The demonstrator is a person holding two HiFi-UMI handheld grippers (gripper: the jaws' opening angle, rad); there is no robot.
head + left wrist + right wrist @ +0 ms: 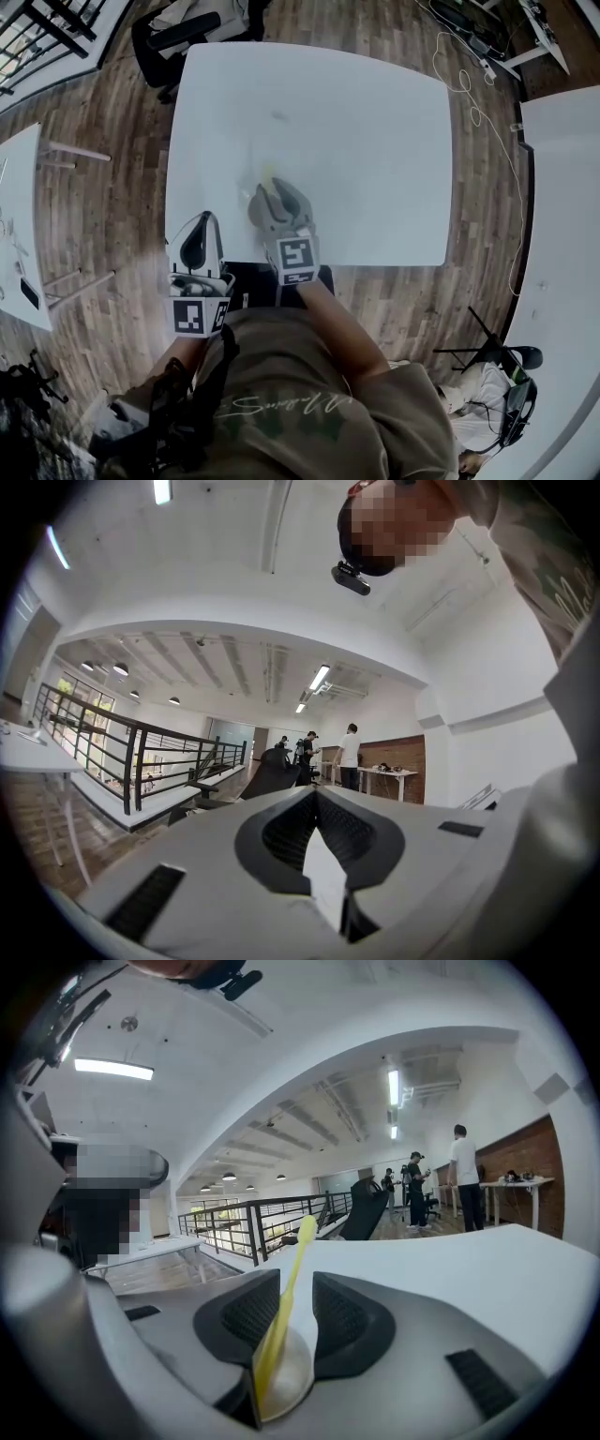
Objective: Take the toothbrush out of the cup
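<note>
Between the dark ribbed pads of the right gripper [296, 1279] stands the slim yellow plastic toothbrush [286, 1297]. It tilts head up toward 1 o'clock and lies against the left pad. Its lower end sits in a pale, translucent round cup [284, 1384], whose rim shows low in the gap. The jaws are parted on either side of the handle and have not closed on it; a strip of white table shows between the brush and the right pad.

From the head view the same gripper [272, 192] reaches over the near part of the wide white rectangular table [375, 141]. A blurred dab of yellow toothbrush [268, 174] sits at its 12 o'clock. The cup there is too blurred to make out.

At 8 o'clock from it, the left gripper [199, 225] hangs over the table's near-left corner, apart from cup and brush. Its own view shows the left gripper [317, 799] with pad tips met and nothing between them.

Round the table lies brown wooden plank flooring [94, 206]. A black office chair [178, 37] stands past the far edge at 11 o'clock, and a pale cable [459, 66] loops at 1 o'clock. Farther off run a black metal railing [253, 1218] and a few standing people [464, 1176].
</note>
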